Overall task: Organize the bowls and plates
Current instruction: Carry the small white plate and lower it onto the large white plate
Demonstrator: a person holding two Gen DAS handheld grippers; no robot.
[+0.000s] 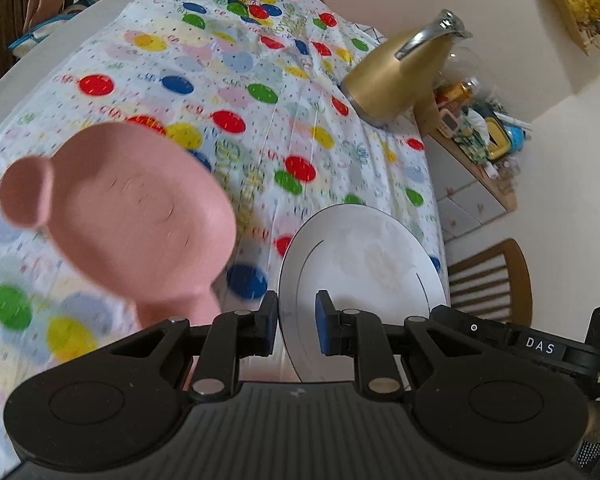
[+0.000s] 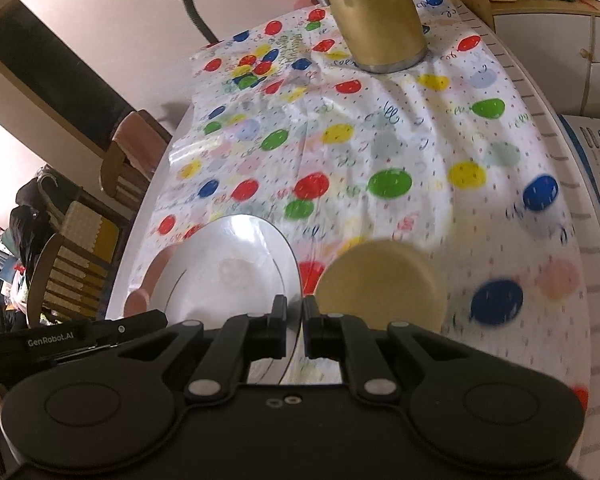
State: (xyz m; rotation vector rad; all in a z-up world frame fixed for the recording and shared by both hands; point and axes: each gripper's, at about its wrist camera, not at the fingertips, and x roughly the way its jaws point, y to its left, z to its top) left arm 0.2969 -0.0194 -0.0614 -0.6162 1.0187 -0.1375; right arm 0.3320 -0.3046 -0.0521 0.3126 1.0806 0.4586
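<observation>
A white plate (image 1: 364,264) is held up off the table, tilted. My right gripper (image 2: 295,320) is shut on its rim; the plate also shows in the right wrist view (image 2: 228,264). My left gripper (image 1: 297,320) has its jaws open, one on each side of the plate's opposite rim, without clamping it. A pink bear-eared dish (image 1: 132,216) lies on the tablecloth left of the plate; its edge shows in the right wrist view (image 2: 148,280). A yellow round bowl (image 2: 384,284) sits upside down on the cloth just right of my right gripper.
A balloon-print tablecloth (image 1: 260,120) covers the round table. A gold kettle (image 1: 396,76) stands at the far side, also in the right wrist view (image 2: 376,12). Wooden chairs (image 1: 492,280) (image 2: 72,248) stand around the table. A cluttered shelf (image 1: 476,136) is beyond the kettle.
</observation>
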